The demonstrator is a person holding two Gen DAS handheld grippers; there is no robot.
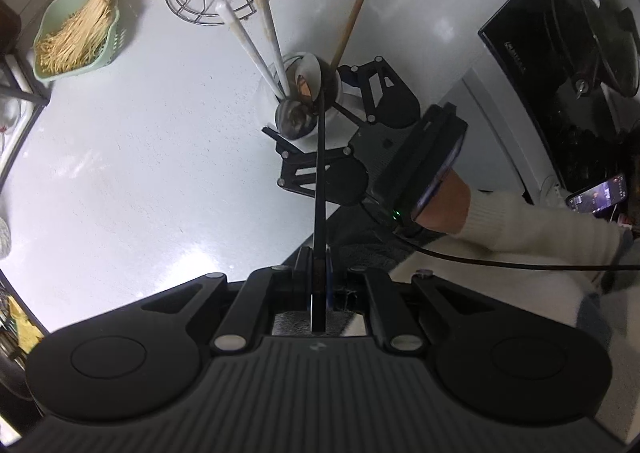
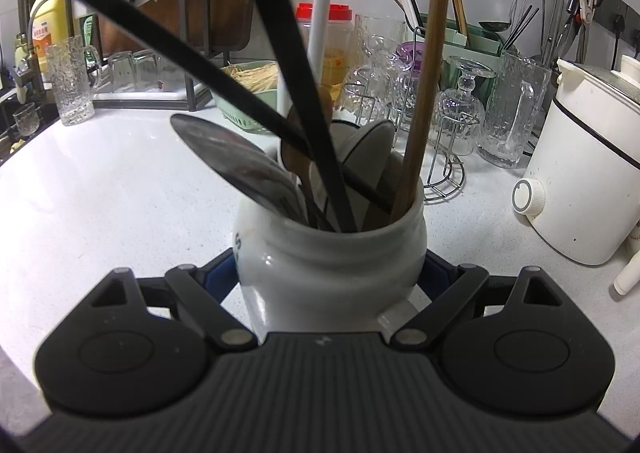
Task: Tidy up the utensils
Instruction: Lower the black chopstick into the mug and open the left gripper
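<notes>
left gripper (image 1: 319,285) has its jaws pinched tight on the black handle (image 1: 320,189) of a long utensil, which runs straight out ahead of the jaws and dips into the white jar (image 2: 332,253). right gripper (image 2: 332,273) has its jaws spread wide around the jar's body, one on each side, looks like they're touching it. the jar stands upright on the white tabletop (image 2: 120,189), right between those jaws. sticking up out of it ahead of the jaws: a wooden handle (image 2: 428,73), a white handle (image 2: 320,33), a metal ladle bowl (image 2: 236,161). beyond the jaws there's a glass rack (image 2: 448,121); right of them, a white cooker (image 2: 588,173).
</notes>
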